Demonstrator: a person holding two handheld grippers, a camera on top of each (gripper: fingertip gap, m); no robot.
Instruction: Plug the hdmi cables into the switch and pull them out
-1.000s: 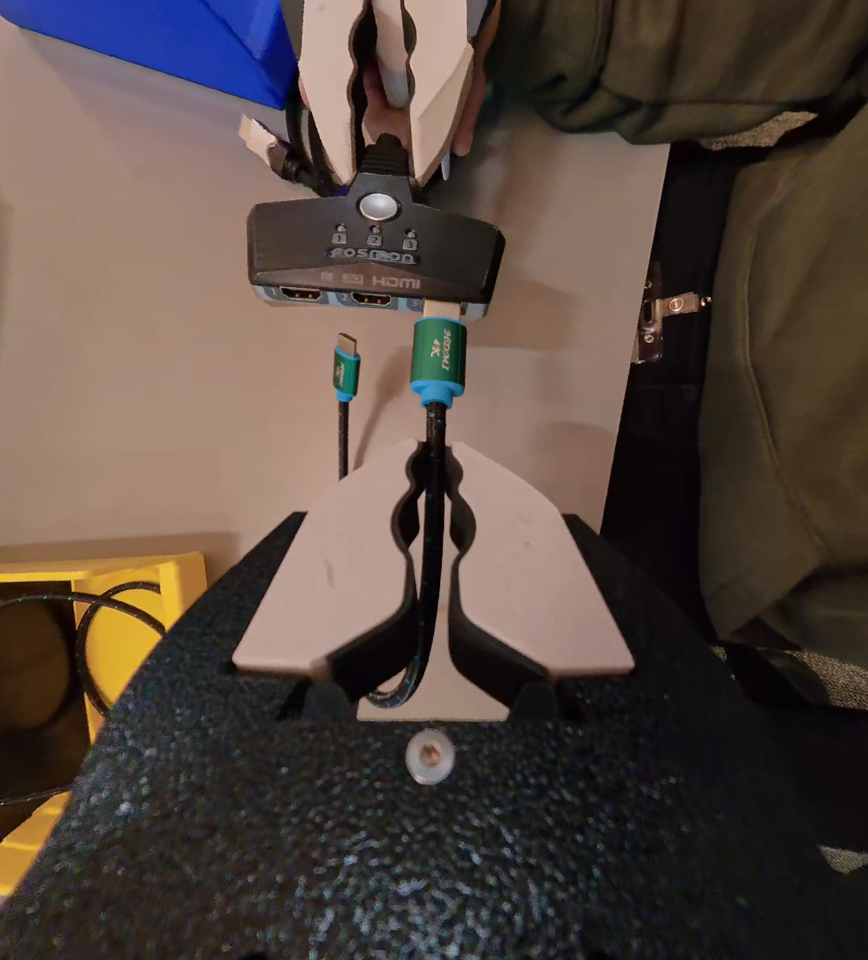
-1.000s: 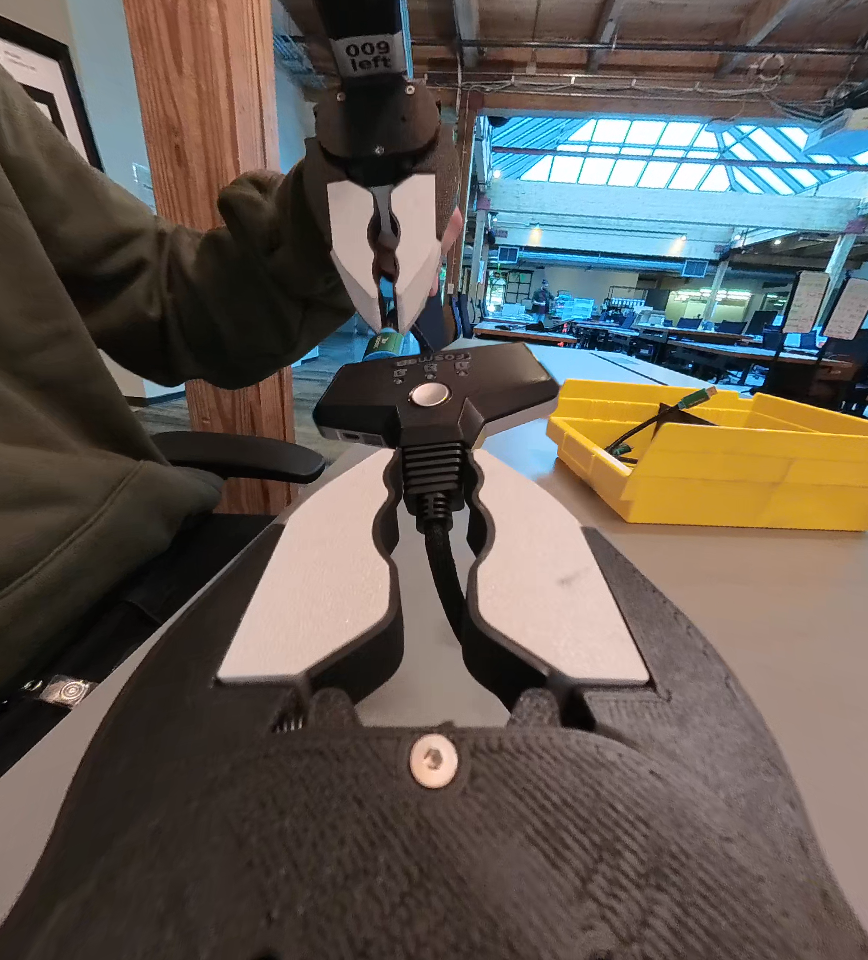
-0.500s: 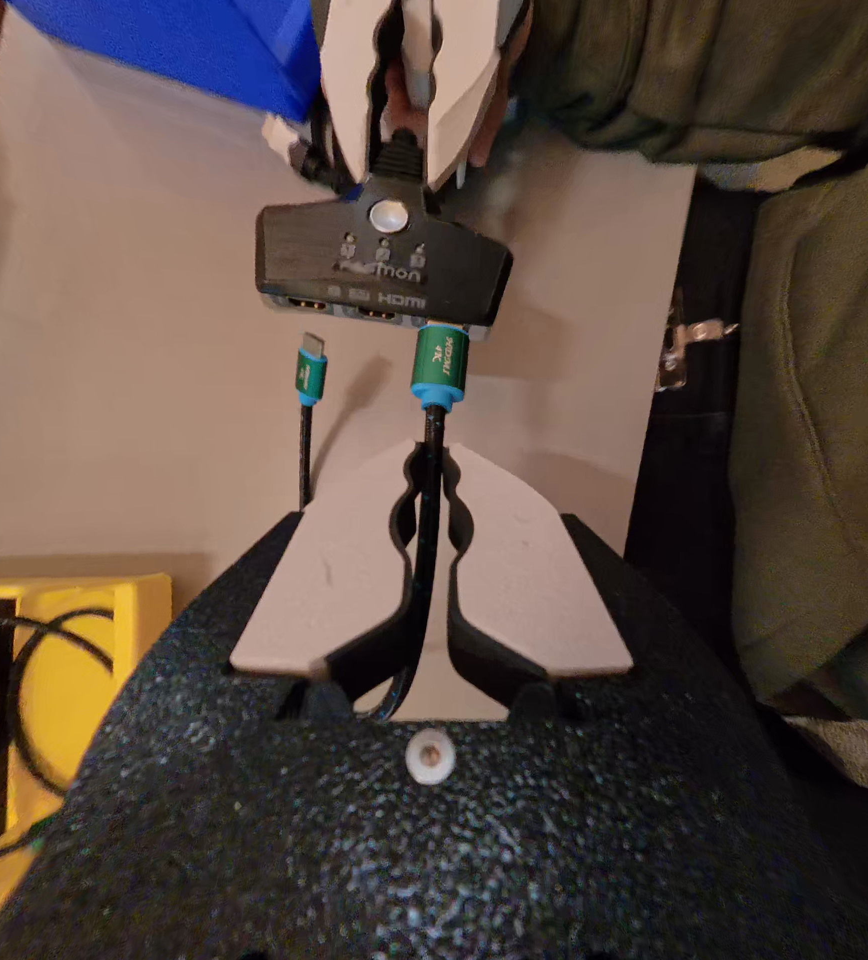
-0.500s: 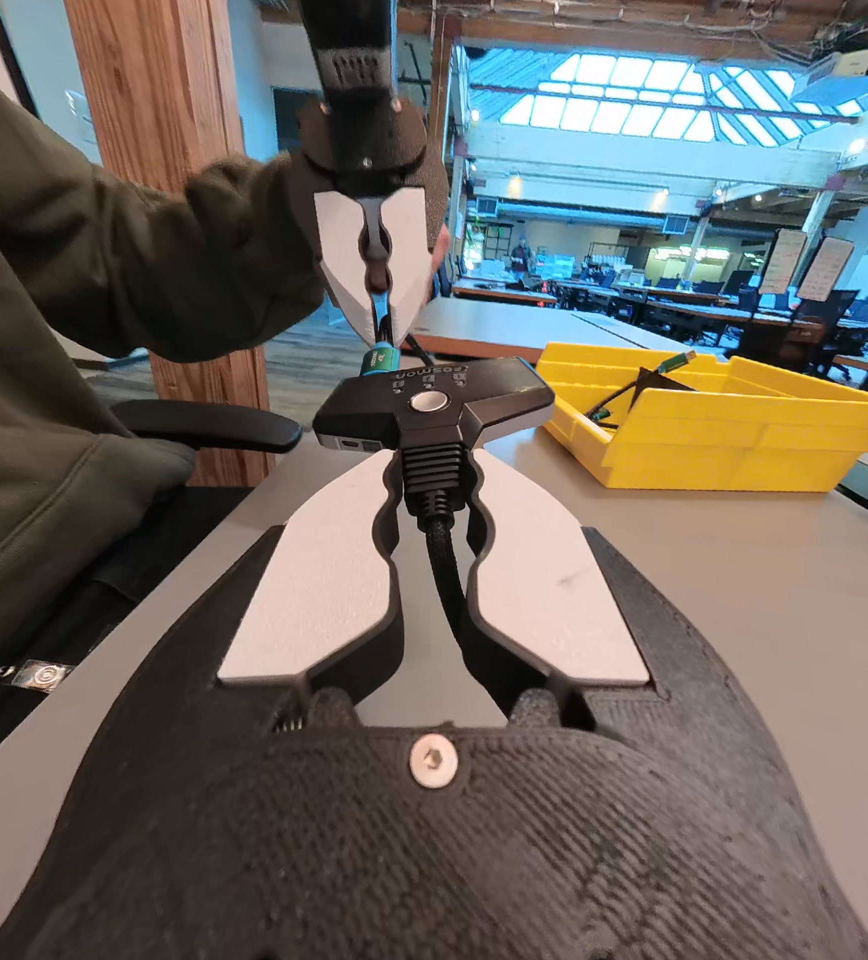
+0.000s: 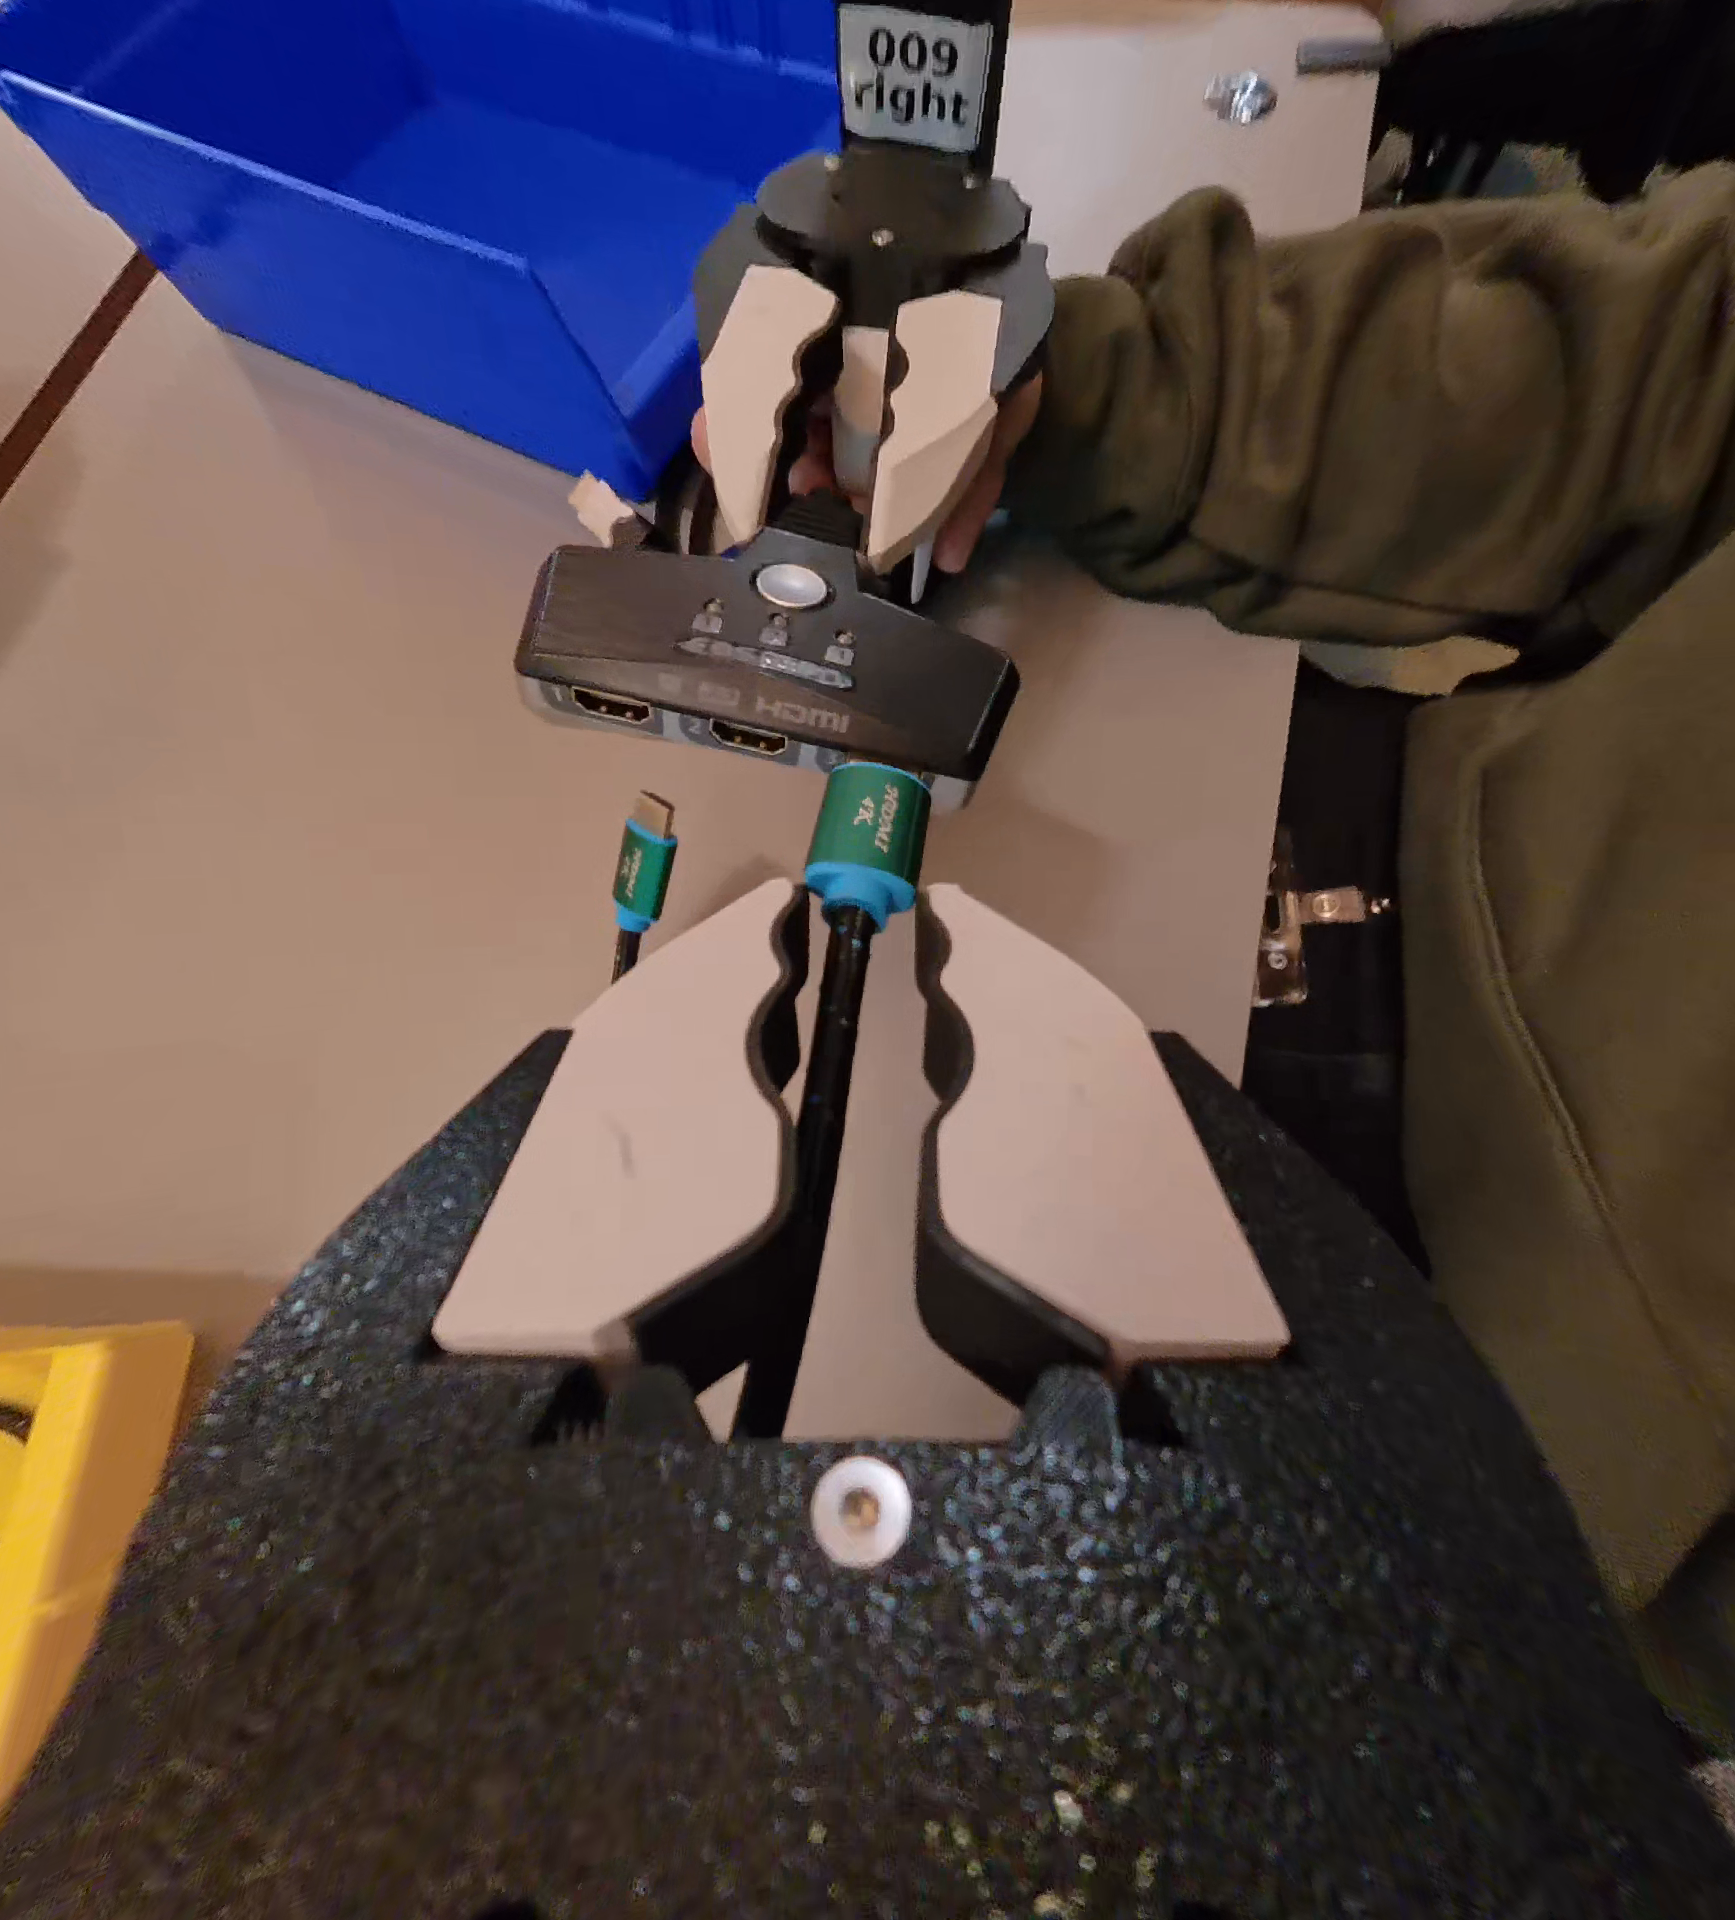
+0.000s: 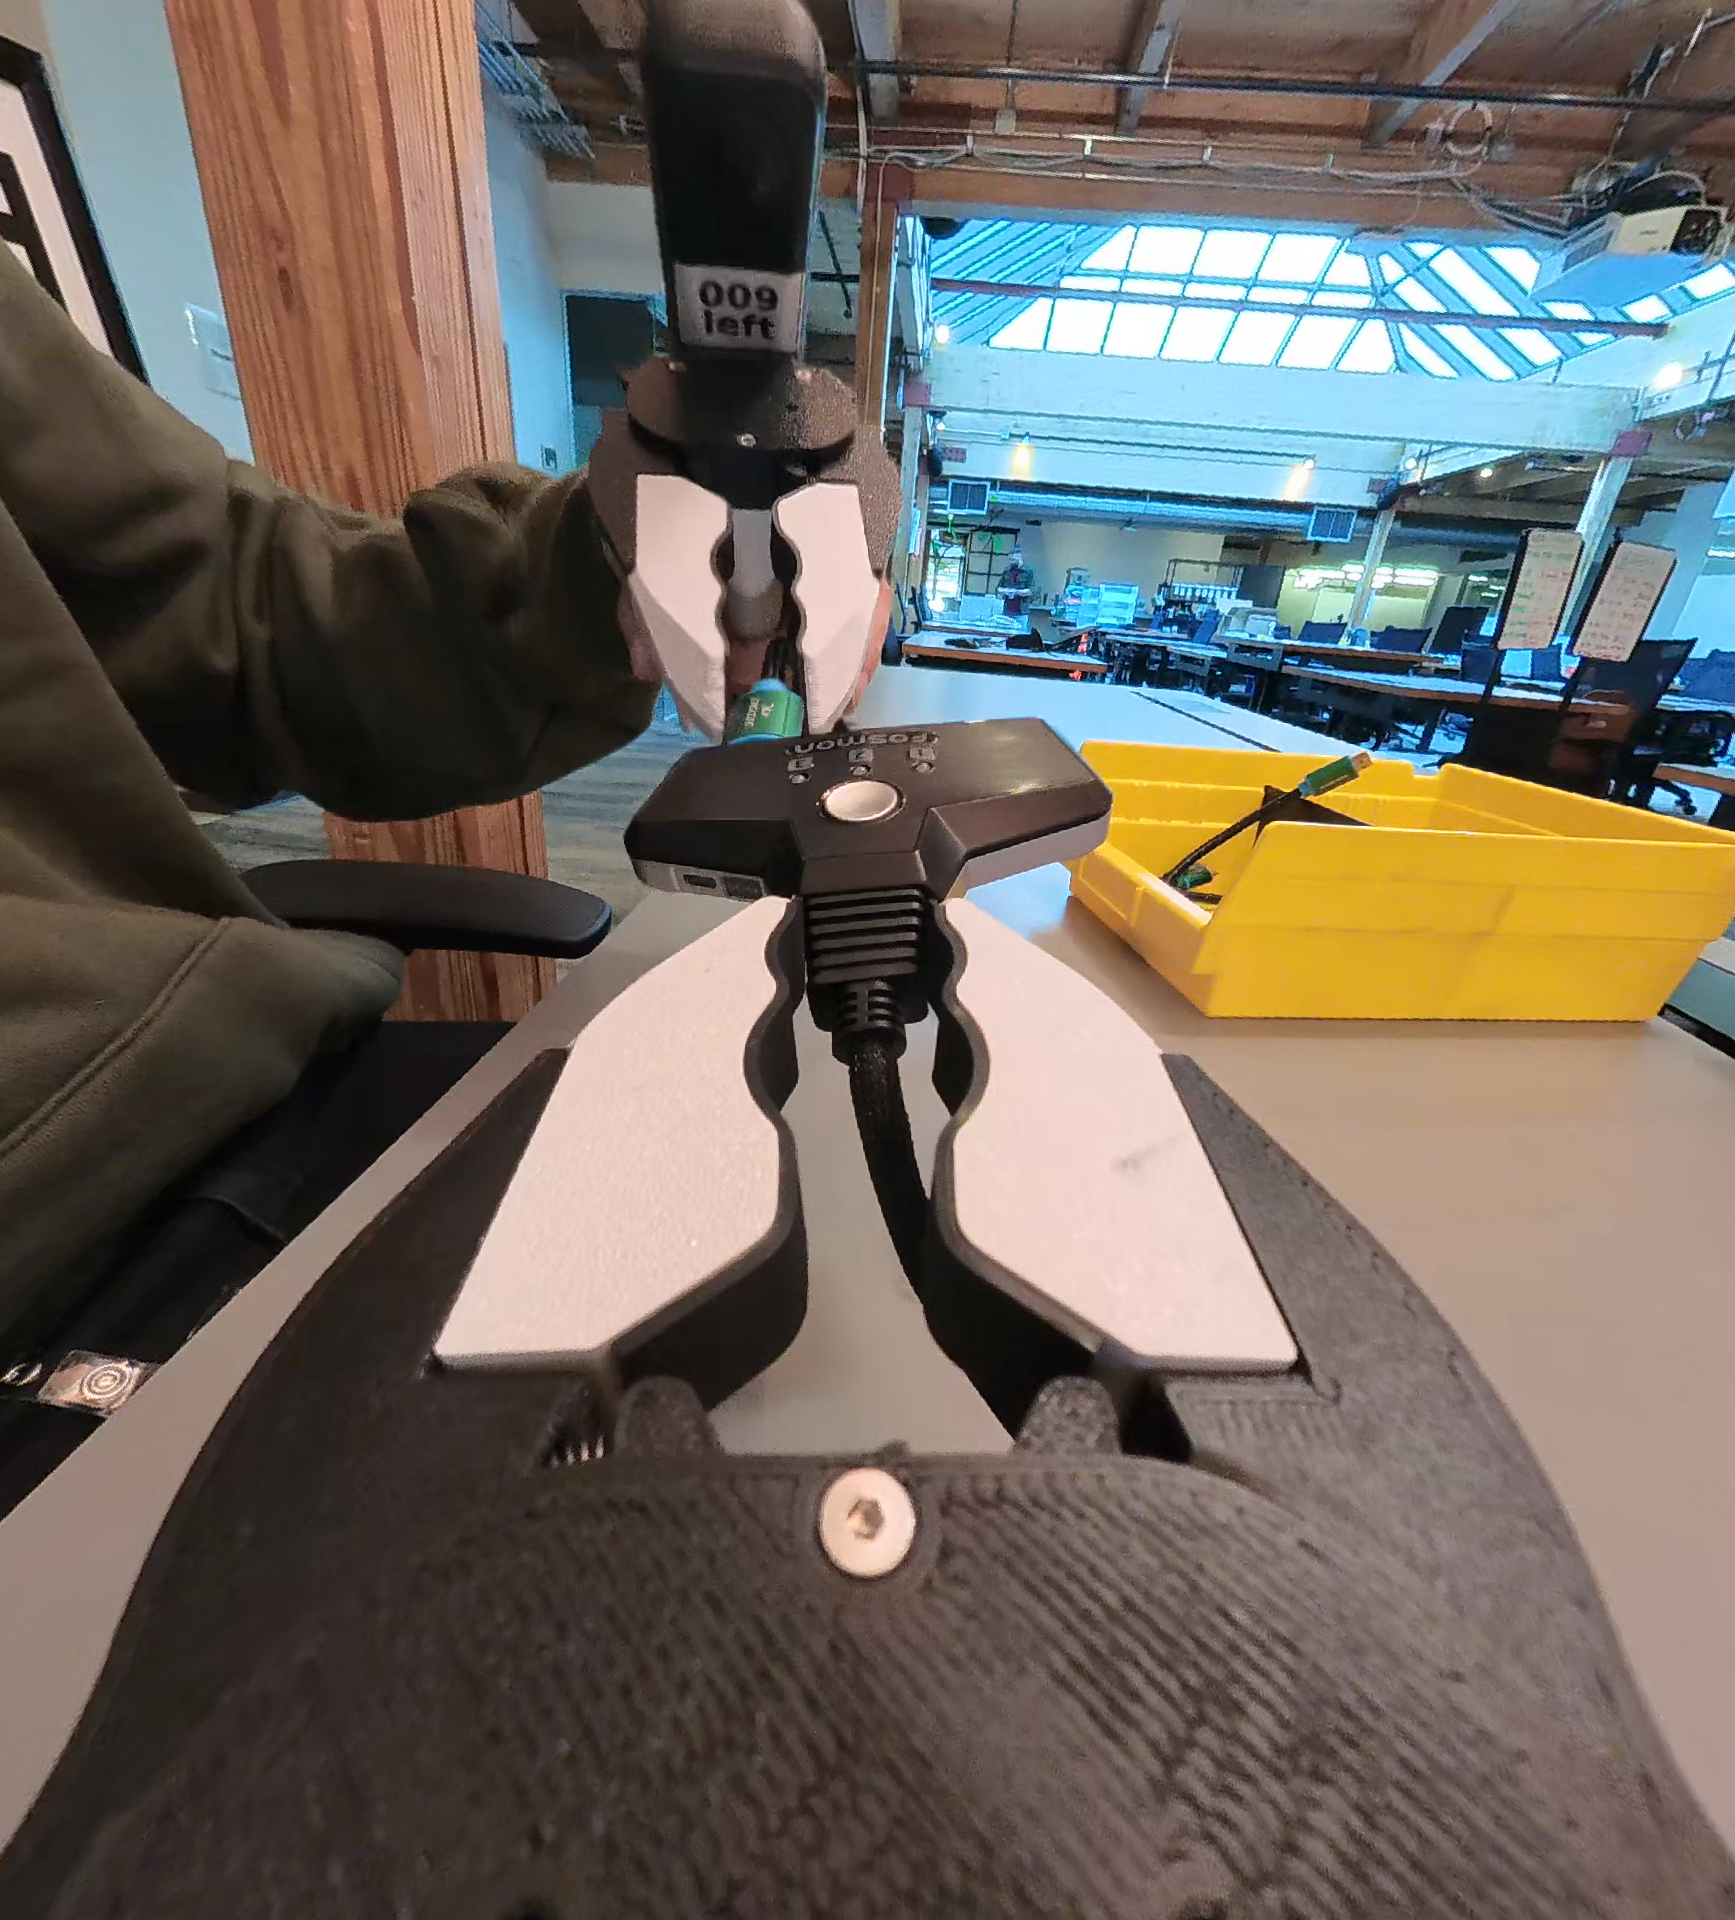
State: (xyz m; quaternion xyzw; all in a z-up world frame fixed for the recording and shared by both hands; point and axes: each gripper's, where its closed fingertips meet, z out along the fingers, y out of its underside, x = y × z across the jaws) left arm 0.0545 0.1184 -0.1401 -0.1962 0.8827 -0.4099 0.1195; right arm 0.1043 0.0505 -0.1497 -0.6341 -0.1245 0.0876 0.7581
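We clamp our right gripper (image 6: 863,925) on the switch (image 6: 868,805) neck; our left gripper (image 5: 855,904) stands apart around the plugged green cable (image 5: 868,826).

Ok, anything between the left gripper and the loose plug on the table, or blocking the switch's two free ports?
Nothing visible. The loose plug lies on the table just left of the left gripper; both free ports of the switch are uncovered. Only the plugged-in cable runs between its open fingers.
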